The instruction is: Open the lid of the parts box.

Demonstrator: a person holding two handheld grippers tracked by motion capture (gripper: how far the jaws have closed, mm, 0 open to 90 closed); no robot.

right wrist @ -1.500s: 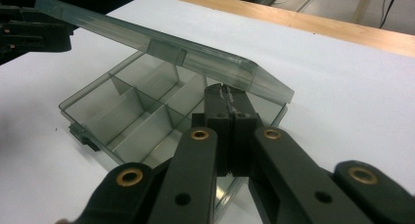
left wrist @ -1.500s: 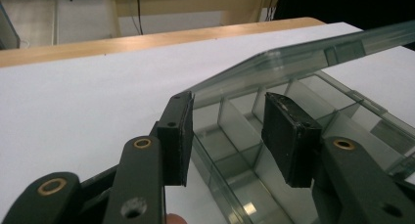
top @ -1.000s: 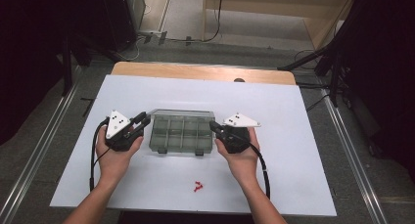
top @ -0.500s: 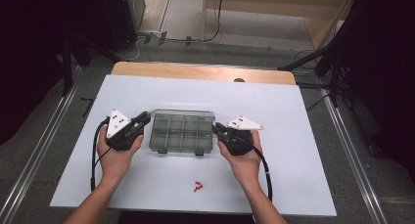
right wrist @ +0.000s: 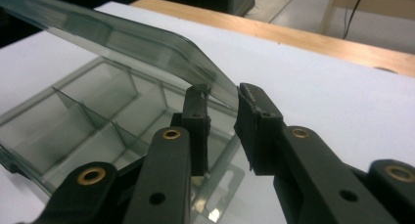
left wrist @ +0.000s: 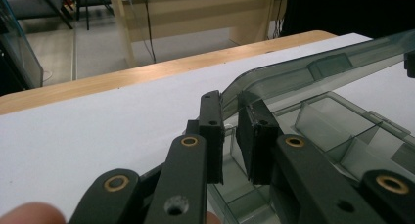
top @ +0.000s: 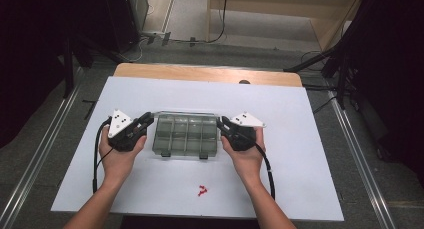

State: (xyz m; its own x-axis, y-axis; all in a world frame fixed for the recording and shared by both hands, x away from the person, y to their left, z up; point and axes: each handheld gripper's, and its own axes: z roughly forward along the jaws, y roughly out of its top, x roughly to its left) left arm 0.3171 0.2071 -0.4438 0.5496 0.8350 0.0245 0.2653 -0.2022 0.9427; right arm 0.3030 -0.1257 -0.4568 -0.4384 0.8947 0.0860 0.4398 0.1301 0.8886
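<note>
A clear plastic compartment box [top: 185,134] lies on the white table top, with empty cells [right wrist: 98,116]. Its lid [left wrist: 303,75] is tilted up off the base. My left gripper [top: 147,120] is at the box's left end. Its jaws [left wrist: 230,121] have just been closing and are shut on the lid's corner edge. My right gripper [top: 222,124] is at the right end. Its jaws [right wrist: 220,111] have just been opening. The lid's edge [right wrist: 122,38] runs down between them, with a gap to the right-hand pad.
A few small red pieces [top: 201,191] lie on the white sheet near the front edge, between the forearms. A bare wooden strip [top: 210,74] runs along the table's far edge. Dark stands and cables are on the floor beyond.
Both hands stay at the box's ends. The right gripper has shifted very slightly; nothing else visibly moved in the high view.
</note>
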